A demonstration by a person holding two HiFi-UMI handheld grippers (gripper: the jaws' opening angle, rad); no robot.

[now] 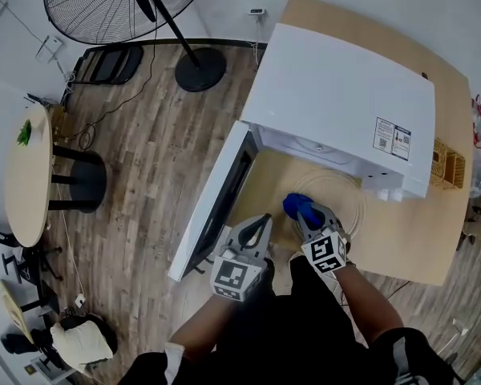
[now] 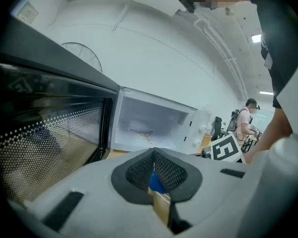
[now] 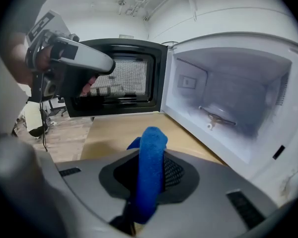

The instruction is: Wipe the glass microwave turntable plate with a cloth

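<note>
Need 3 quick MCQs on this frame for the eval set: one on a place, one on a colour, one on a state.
1. Where does the glass plate lie?
A) on the table, in front of the microwave
B) inside the microwave
C) on top of the microwave

2. What colour is the cloth held in the right claw?
A) white
B) yellow
C) blue

3. How is the microwave's door?
A) shut
B) open
C) taken off

Answers:
1 A: the head view shows its glass rings on the wood just outside the microwave.
2 C: the right gripper view shows a blue fold pinched between the jaws.
3 B: it is swung wide to the side, and the inside of the microwave shows.
</note>
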